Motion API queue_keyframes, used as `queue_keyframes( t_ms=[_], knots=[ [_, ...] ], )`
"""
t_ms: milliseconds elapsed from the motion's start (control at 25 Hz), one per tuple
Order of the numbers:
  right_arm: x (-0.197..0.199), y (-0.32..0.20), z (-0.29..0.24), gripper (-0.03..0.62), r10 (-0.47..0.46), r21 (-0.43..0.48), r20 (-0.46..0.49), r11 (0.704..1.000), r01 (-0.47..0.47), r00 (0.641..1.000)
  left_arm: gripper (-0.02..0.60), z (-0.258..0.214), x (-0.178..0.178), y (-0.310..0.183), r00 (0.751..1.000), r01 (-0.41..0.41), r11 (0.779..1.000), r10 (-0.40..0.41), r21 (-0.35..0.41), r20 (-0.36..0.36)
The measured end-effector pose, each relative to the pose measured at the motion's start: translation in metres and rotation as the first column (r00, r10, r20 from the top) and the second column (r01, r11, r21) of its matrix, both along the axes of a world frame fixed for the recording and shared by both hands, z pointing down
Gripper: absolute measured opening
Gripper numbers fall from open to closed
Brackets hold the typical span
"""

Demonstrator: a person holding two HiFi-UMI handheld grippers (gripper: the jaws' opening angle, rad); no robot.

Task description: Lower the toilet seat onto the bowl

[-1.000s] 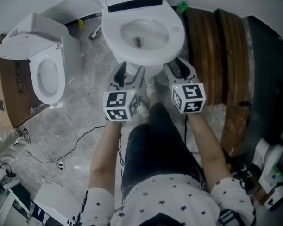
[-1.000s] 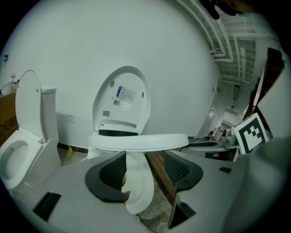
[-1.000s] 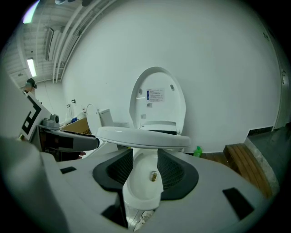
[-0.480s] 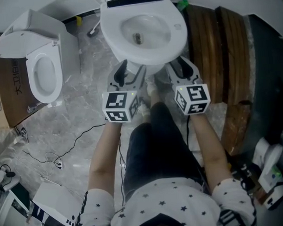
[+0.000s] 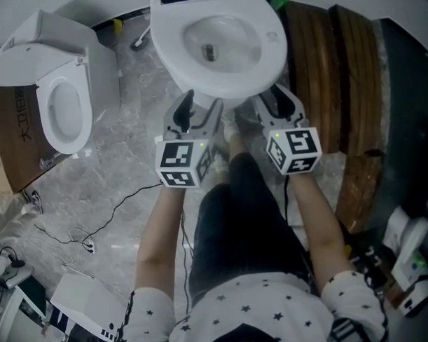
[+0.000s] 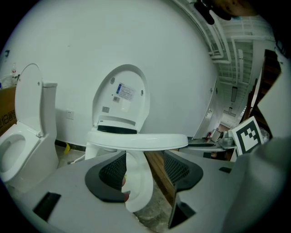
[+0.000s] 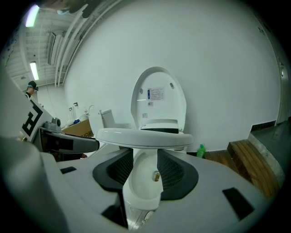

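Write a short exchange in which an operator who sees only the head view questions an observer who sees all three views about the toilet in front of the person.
Operator: The toilet runs off the top of my picture. Is the lid up?
Observer: Yes. It stands upright in front of the wall, with a label on its inner face.
Operator: Are the grippers holding anything?
Observer: No. The left gripper and the right gripper both have their jaws apart, and only the toilet's base shows in each gap.
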State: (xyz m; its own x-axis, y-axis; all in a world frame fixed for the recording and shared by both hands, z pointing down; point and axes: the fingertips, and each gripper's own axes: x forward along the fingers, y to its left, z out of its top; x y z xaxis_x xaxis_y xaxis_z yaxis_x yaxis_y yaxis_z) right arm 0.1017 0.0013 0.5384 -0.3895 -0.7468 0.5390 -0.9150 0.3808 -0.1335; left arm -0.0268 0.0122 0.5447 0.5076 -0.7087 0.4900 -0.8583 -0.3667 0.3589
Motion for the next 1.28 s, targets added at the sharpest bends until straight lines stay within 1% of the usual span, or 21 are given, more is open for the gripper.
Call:
queue_keyframes(
  t_ms=[160, 320, 440, 520, 640, 720, 960, 1120, 1280],
  knots=[
    [-0.001, 0.001, 0.005, 0.175, -0.006, -0.007, 0.011, 1.0, 0.006, 1.0, 0.264, 0.003, 0.001, 0.003, 1.0, 0.008, 1.0, -0.008, -0.014, -0.011],
    [-0.001, 0.003, 0.011, 0.172, -0.009, -0.018, 0.012, 1.0, 0.009, 1.0, 0.264, 0.008, 0.001, 0.005, 1.0, 0.011, 1.0, -0.011, -0.003, 0.006],
    [0.0, 0.002, 0.015, 0.146, -0.005, -0.015, 0.007, 1.0, 0.005, 1.0, 0.262, 0.011, 0.0, 0.008, 1.0, 0.029, 1.0, -0.03, -0.011, -0.009],
    [0.001, 0.003, 0.019, 0.142, -0.001, -0.018, 0.008, 1.0, 0.001, 1.0, 0.262, 0.016, -0.001, 0.01, 0.999, 0.036, 0.999, -0.037, -0.013, -0.016],
    [0.003, 0.004, 0.025, 0.131, 0.008, -0.019, 0.007, 1.0, -0.008, 1.0, 0.262, 0.019, -0.002, 0.009, 0.998, 0.049, 0.999, -0.049, 0.009, -0.031],
    [0.003, 0.005, 0.027, 0.123, 0.014, -0.016, 0.001, 1.0, -0.014, 1.0, 0.261, 0.02, -0.001, 0.01, 0.998, 0.055, 0.998, -0.054, 0.006, -0.039],
    [0.003, 0.01, 0.034, 0.104, 0.036, -0.014, -0.002, 0.999, -0.036, 0.999, 0.261, 0.029, 0.001, 0.016, 0.999, 0.022, 1.0, -0.022, -0.01, -0.025],
    [0.005, 0.013, 0.043, 0.104, 0.042, -0.015, 0.001, 0.999, -0.042, 0.999, 0.261, 0.034, 0.001, 0.015, 1.0, 0.02, 1.0, -0.019, 0.022, -0.019],
    [0.007, 0.015, 0.046, 0.104, 0.049, -0.018, 0.004, 0.999, -0.049, 0.999, 0.261, 0.038, 0.002, 0.016, 1.0, 0.021, 1.0, -0.021, 0.022, -0.02]
  ],
)
